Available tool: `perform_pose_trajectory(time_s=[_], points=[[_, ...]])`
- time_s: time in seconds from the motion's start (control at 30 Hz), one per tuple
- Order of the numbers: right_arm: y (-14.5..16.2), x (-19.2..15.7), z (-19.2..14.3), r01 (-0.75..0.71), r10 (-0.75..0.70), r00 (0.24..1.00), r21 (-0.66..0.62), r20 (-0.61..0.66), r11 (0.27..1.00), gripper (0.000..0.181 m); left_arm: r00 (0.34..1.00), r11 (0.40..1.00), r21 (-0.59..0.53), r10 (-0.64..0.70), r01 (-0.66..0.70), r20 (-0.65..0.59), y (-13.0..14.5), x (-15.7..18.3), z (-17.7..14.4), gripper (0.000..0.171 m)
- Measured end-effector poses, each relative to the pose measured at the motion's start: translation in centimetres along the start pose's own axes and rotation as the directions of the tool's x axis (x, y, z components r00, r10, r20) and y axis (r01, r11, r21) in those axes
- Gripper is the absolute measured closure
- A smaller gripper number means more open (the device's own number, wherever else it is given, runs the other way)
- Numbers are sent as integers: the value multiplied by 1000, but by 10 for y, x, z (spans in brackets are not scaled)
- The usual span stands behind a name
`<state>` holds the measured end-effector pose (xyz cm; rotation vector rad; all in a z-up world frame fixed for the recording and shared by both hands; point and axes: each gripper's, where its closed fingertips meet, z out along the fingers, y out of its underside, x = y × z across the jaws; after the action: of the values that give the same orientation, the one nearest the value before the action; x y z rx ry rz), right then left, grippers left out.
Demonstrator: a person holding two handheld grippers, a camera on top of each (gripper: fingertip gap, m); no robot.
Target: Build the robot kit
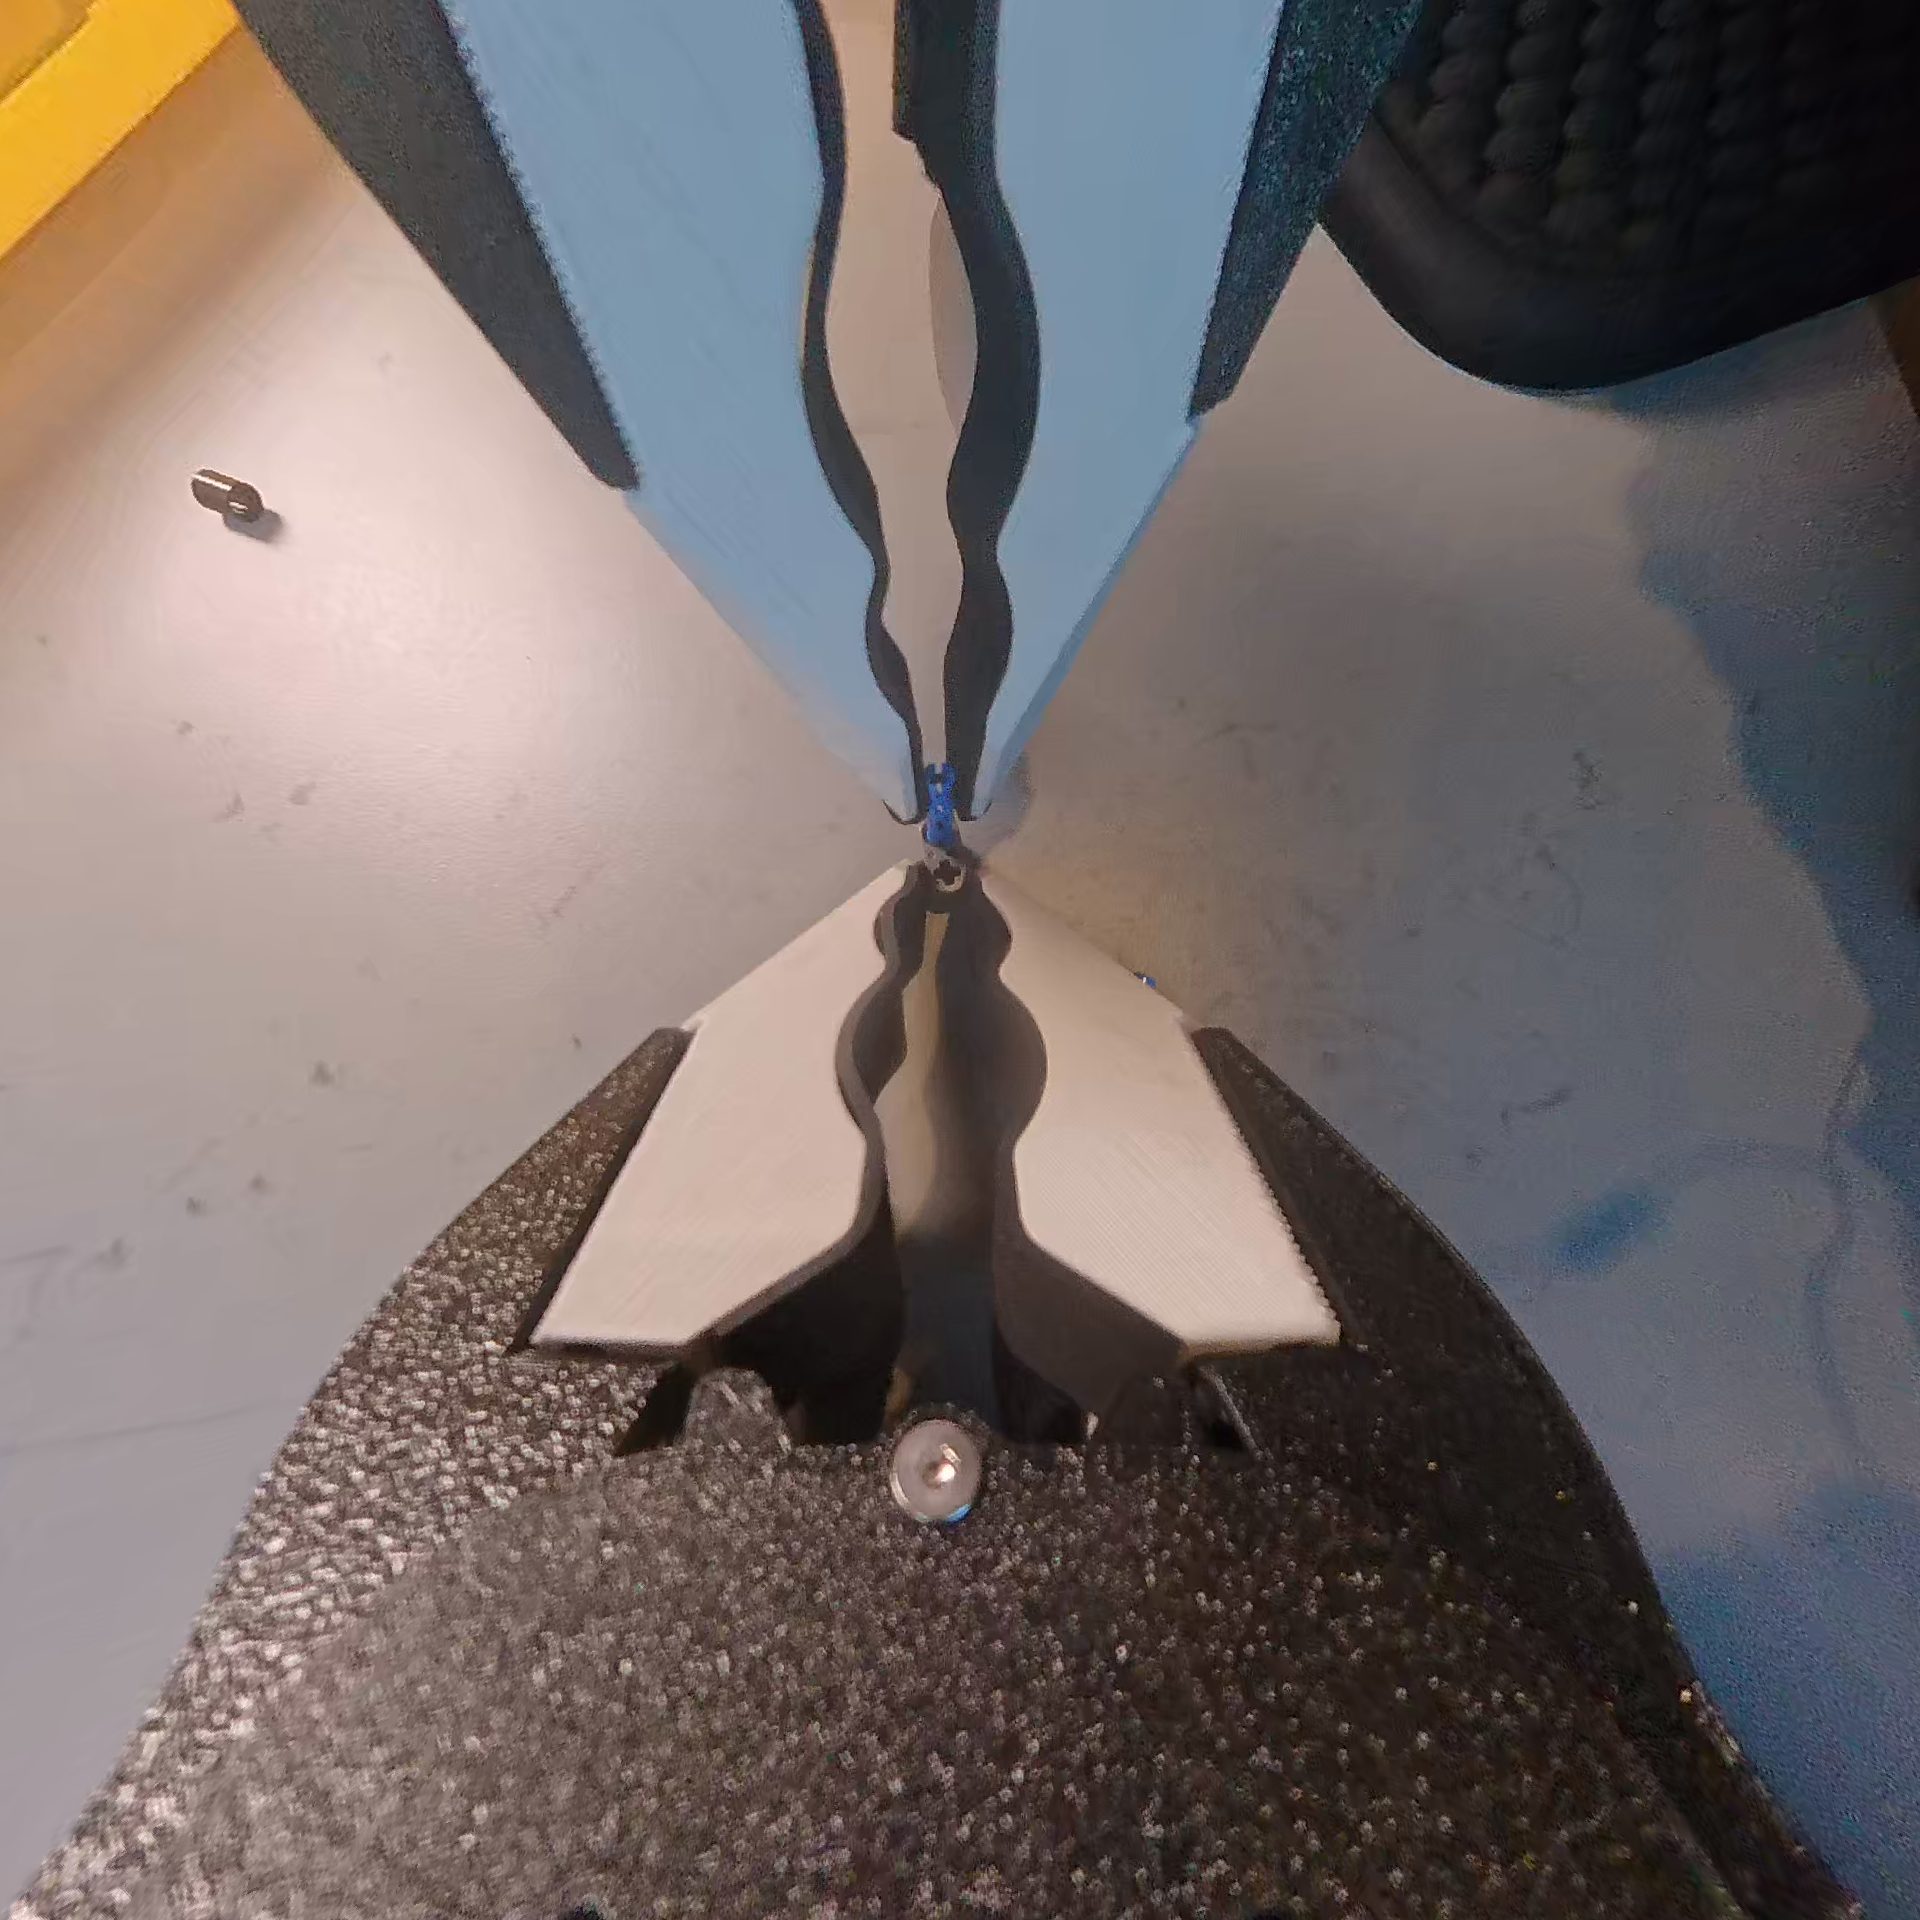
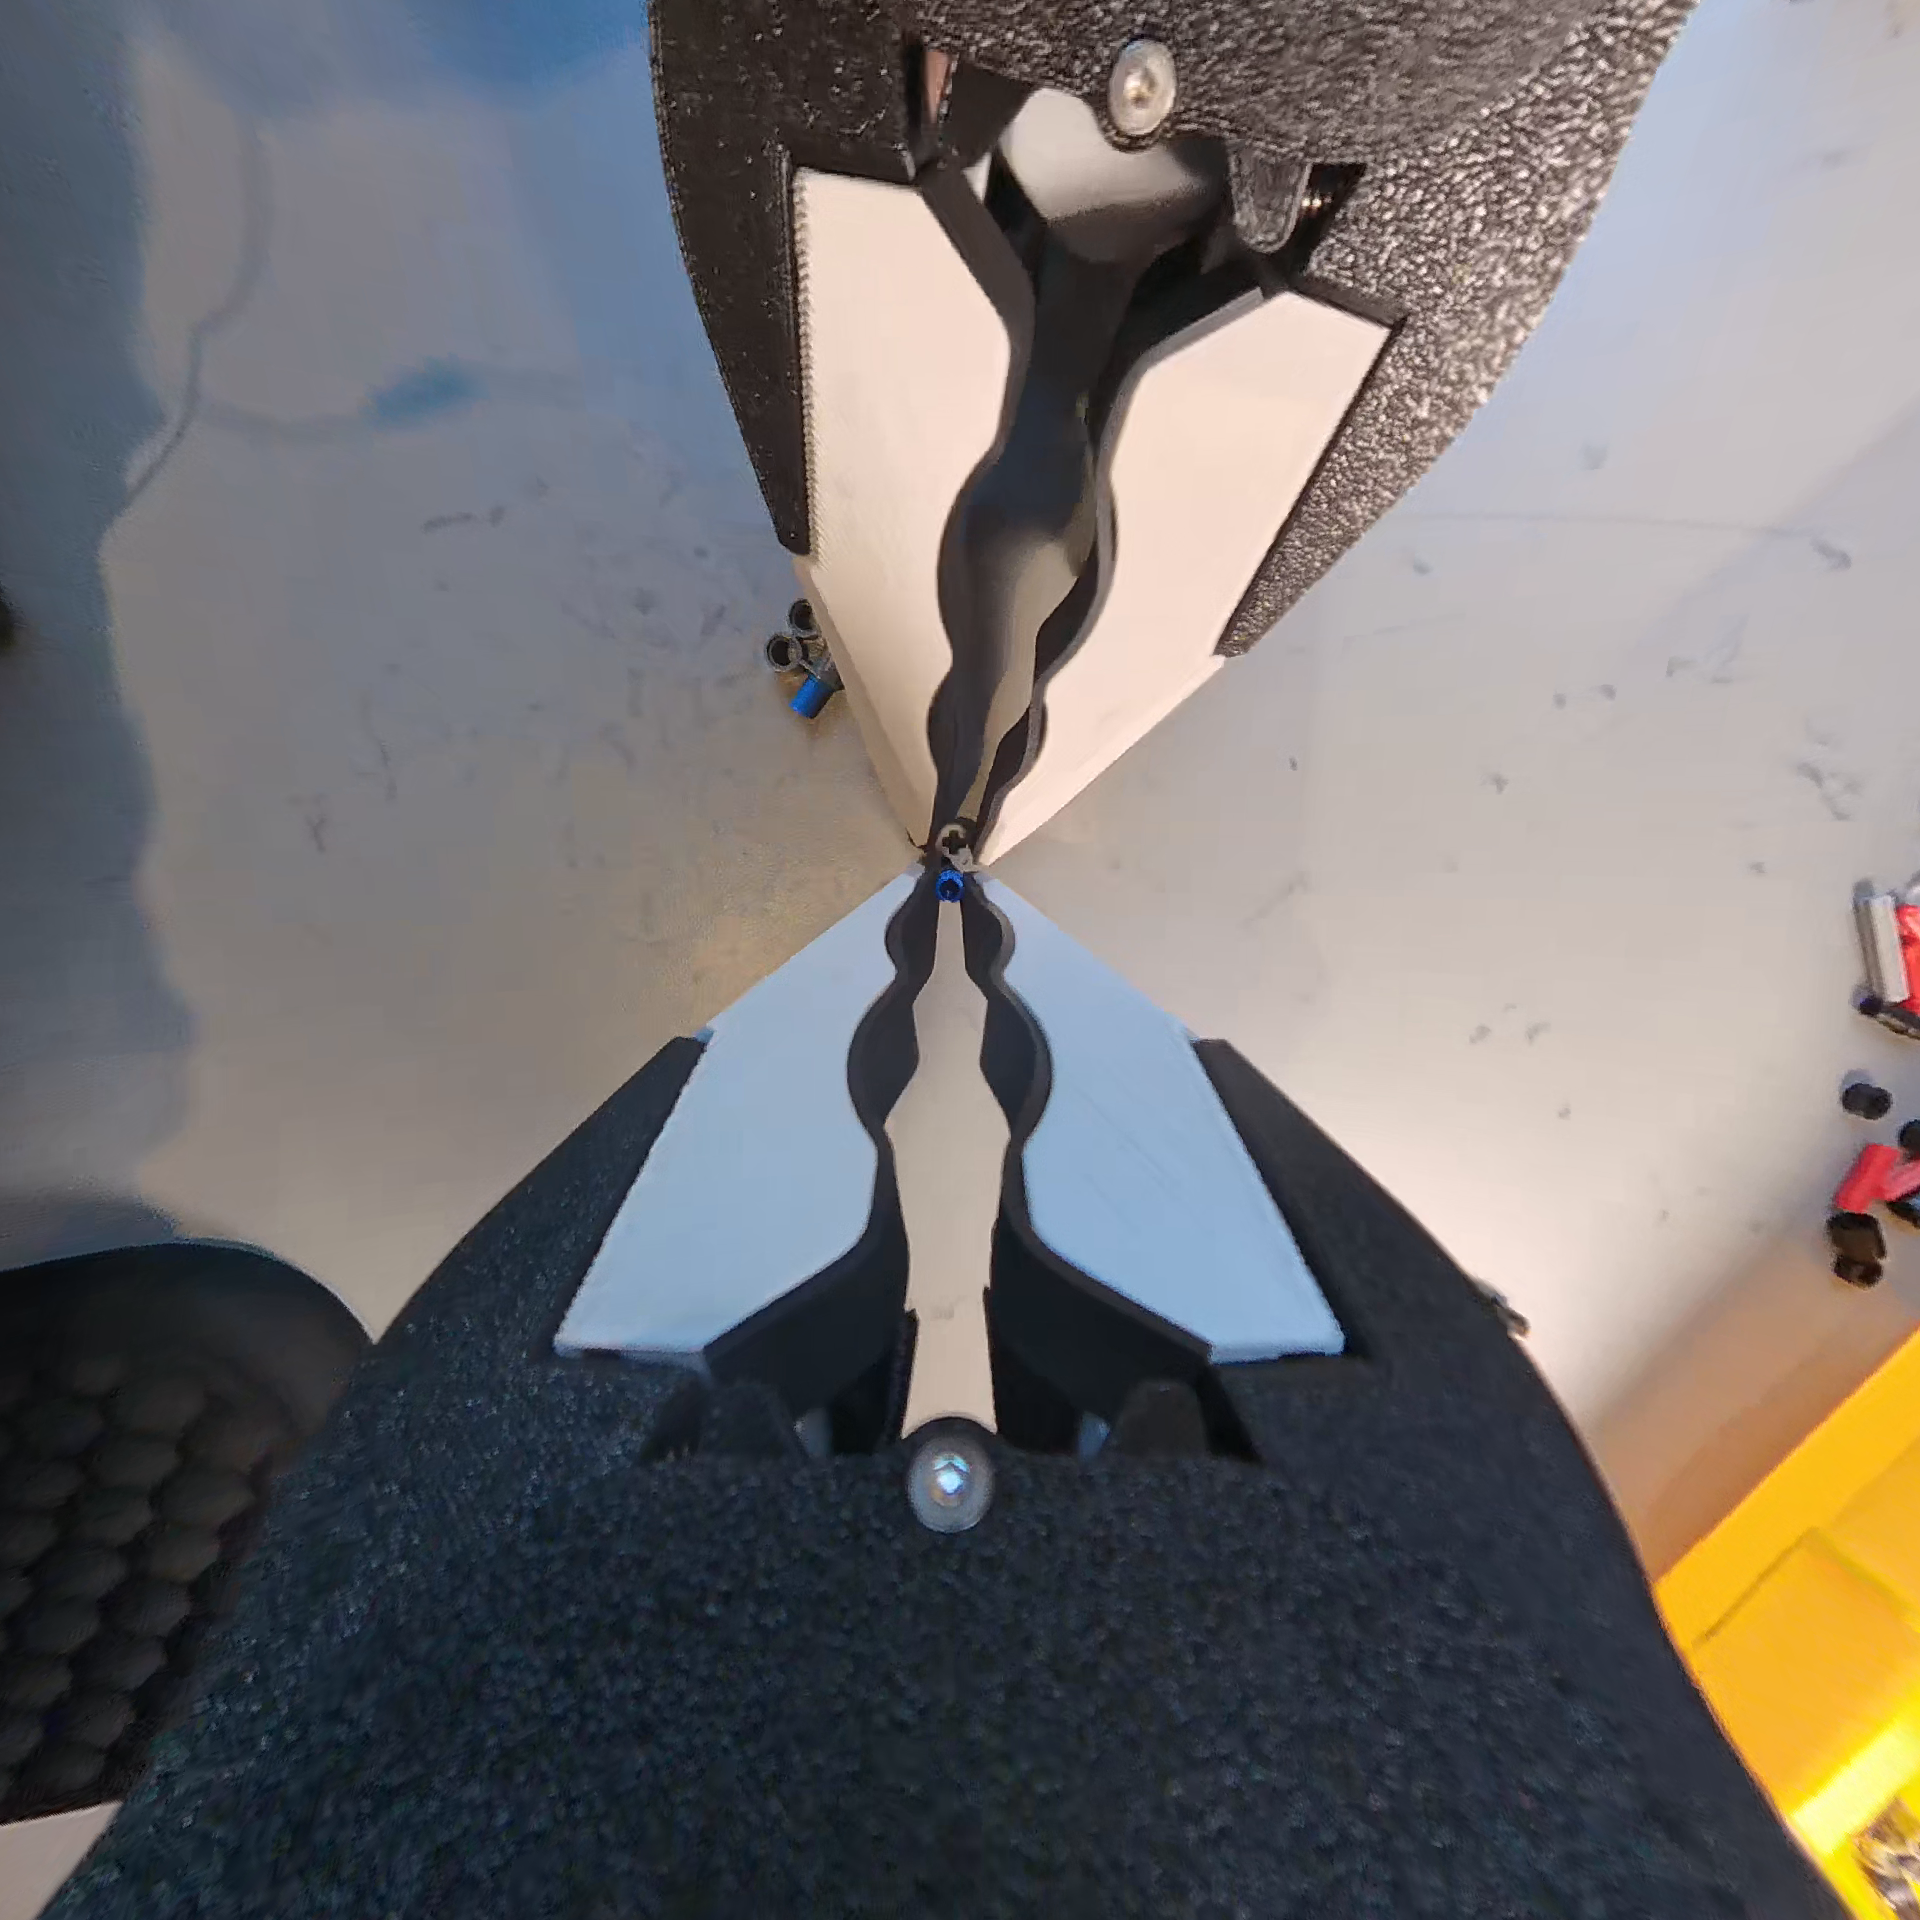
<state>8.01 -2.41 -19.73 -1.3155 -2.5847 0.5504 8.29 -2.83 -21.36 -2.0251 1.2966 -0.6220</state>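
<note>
Beneath both my grippers spreads a pale, scuffed tabletop (image 1: 416,935), the biggest thing in view, with a blue smear on it. At its edge sits a yellow bin (image 2: 1808,1621), bottom right in the right wrist view. A black woven object (image 1: 1662,156) lies at the top right of the left wrist view; I cannot tell what it is.

My two grippers meet tip to tip above the table. My left gripper (image 1: 943,871) has its fingers drawn close together, pinched on a small grey connector with a cross-shaped hole (image 1: 943,871). My right gripper (image 2: 949,889) is likewise narrowed to a sliver, clamped on a tiny blue pin (image 2: 949,886). The blue pin's end sits just at the grey connector, touching or nearly so; whether it has entered the hole I cannot tell.

Off to the right in the right wrist view lies a cluster of red, grey and black small parts (image 2: 1886,1143), well apart from the grippers. Near my left gripper's side in that same view rests a little group of grey rings and a blue pin (image 2: 802,665). A lone black peg (image 1: 231,506) lies on the table, far left in the left wrist view.
</note>
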Motion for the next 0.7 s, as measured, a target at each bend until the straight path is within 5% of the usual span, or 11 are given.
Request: perform_pose_trajectory(time_s=[0.03, 0.37, 0.7], points=[[0, 1, 0, 11, -11, 1000, -12, -15, 1000, 178, 1000, 1000, 0, 1, -1, 0, 0, 0, 0, 166], [0, 2, 1, 63, -66, 996, -55, -56, 997, 178, 1000, 1000, 4, -18, 18, -7, 1, -1, -1, 166], [2, 2, 7, -61, 61, 998, 20, 5, 998, 178, 1000, 1000, 4, -16, 16, -8, 1, -1, -2, 166]])
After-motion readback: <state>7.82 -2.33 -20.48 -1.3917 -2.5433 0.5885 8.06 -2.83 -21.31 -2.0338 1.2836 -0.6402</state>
